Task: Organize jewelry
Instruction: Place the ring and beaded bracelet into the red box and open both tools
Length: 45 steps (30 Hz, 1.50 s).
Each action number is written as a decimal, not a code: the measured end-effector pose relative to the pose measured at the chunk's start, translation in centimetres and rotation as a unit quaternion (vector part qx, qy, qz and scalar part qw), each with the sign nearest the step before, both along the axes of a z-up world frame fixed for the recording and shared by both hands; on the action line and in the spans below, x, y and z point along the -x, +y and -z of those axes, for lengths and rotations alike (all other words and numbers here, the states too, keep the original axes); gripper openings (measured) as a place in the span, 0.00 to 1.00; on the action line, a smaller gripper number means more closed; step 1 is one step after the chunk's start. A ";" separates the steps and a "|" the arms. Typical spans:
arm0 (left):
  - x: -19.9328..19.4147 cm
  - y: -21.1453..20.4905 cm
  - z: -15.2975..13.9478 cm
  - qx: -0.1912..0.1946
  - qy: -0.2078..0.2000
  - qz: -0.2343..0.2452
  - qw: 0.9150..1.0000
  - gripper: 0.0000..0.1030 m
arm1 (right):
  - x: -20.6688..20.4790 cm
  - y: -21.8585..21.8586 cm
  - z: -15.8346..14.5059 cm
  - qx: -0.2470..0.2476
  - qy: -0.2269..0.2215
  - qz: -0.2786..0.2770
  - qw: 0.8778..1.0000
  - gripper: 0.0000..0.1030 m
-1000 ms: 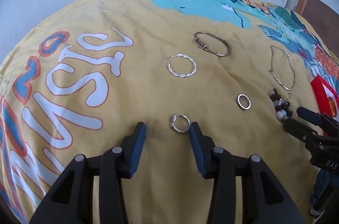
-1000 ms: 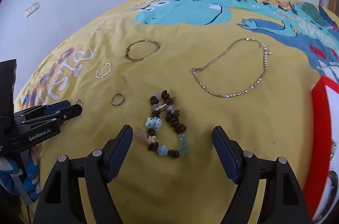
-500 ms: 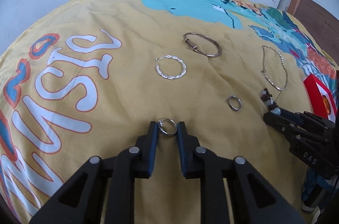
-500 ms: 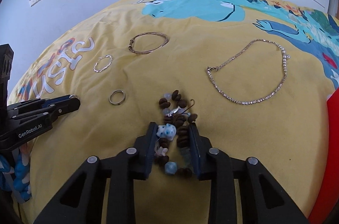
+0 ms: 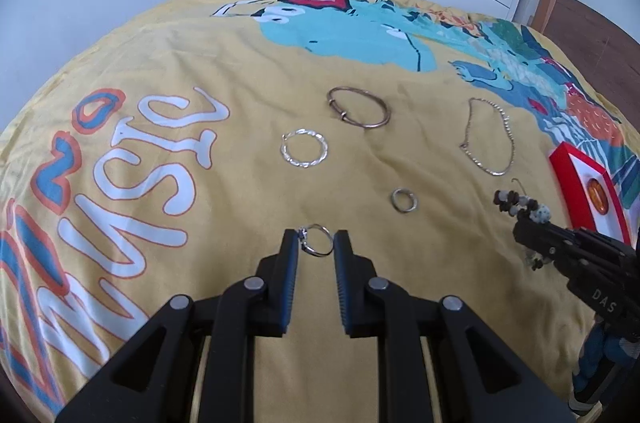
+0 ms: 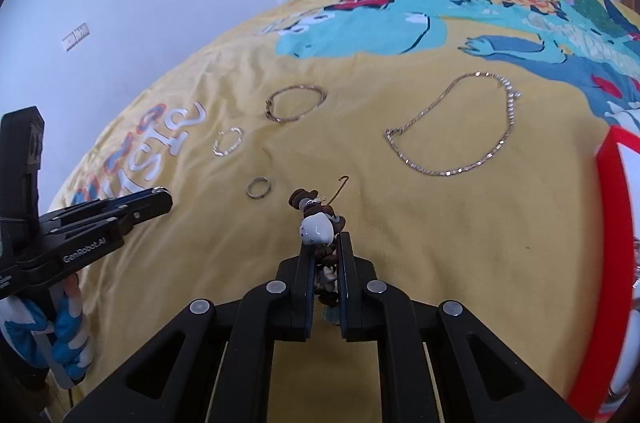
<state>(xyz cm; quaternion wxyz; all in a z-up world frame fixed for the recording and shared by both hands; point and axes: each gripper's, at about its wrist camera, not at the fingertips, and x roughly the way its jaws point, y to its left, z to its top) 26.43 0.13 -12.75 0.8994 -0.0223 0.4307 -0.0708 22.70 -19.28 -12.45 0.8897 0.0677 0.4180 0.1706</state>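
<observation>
While the left gripper (image 5: pixel 316 243) pinches a thin silver ring (image 5: pixel 317 241) across its width, the right gripper (image 6: pixel 324 255) is closing on a bunched beaded bracelet (image 6: pixel 318 229), seemingly just clear of the yellow bedspread (image 5: pixel 240 71). That ring is light, stiff and slippery; the bracelet is limp, best held mid-bunch. A red box (image 6: pixel 616 223) waits rightward.
</observation>
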 end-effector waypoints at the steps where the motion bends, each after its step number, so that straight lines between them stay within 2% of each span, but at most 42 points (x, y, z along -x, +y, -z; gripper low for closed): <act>1: 0.3 -0.3 -0.5 0.000 -0.002 0.003 1.000 0.16 | 0.4 -0.3 -0.7 -0.003 -0.005 0.003 1.000 0.09; 9: 1.9 -5.2 -4.2 0.014 -0.021 0.050 0.998 0.16 | 3.9 -5.3 -5.8 -0.004 -0.047 0.045 0.998 0.09; 16: 1.7 -13.7 -5.9 0.040 -0.023 0.115 0.992 0.16 | 6.3 -14.3 -7.4 0.034 -0.055 0.116 0.991 0.09; 24: -0.1 -26.3 -5.8 0.053 -0.020 0.201 0.978 0.16 | 7.0 -24.3 -4.9 0.055 -0.022 0.185 0.981 0.09; 31: -2.5 -34.6 -2.8 0.025 0.002 0.231 0.973 0.16 | 6.3 -28.3 -1.4 0.050 0.014 0.197 0.979 0.09; 35: -3.6 -36.6 -0.6 -0.006 0.020 0.228 0.974 0.16 | 5.5 -28.8 -0.1 0.052 0.030 0.192 0.980 0.09; 38: -4.0 -37.3 0.7 -0.016 0.037 0.226 0.973 0.16 | 5.1 -28.7 0.8 0.056 0.042 0.185 0.980 0.09; 45: -4.7 -38.4 1.7 -0.028 0.038 0.228 0.973 0.17 | 4.6 -28.0 1.7 0.073 0.056 0.166 0.982 0.09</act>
